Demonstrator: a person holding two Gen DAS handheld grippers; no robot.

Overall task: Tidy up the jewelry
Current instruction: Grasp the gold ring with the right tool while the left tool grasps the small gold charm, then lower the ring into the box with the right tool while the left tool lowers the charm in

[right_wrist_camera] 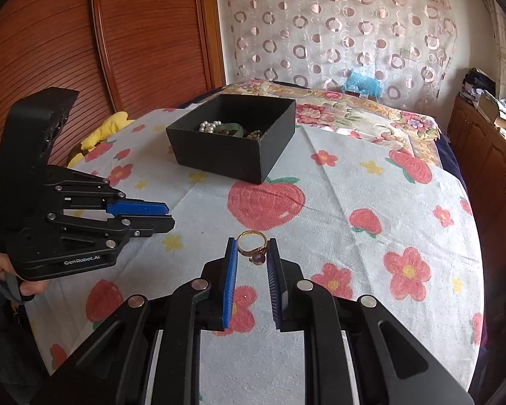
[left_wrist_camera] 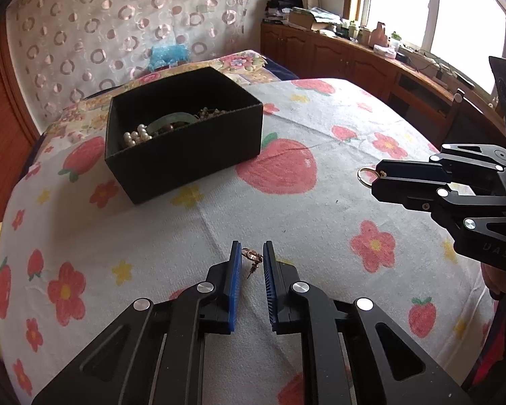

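Writing: "GenRobot.AI" in white on the left gripper [right_wrist_camera: 167, 216] body; "UAS" partly legible on the right gripper [left_wrist_camera: 376, 180].

Surface: white quilted cloth [left_wrist_camera: 286, 222] printed with red strawberries and flowers, over a bed. Ribbed wooden panels and a ring-patterned sheer curtain stand behind.

Left gripper [left_wrist_camera: 252, 261], blue ribbed pads, clenched on a small rose-gold stud earring [left_wrist_camera: 252, 257]. Right gripper [right_wrist_camera: 252, 249] grasps a gold ring with a dark stone [right_wrist_camera: 251, 246].

Open black cardboard box [left_wrist_camera: 185, 155] at 11 o'clock of the left gripper holds white pearls [left_wrist_camera: 136, 136] and a green bangle [left_wrist_camera: 172, 119].
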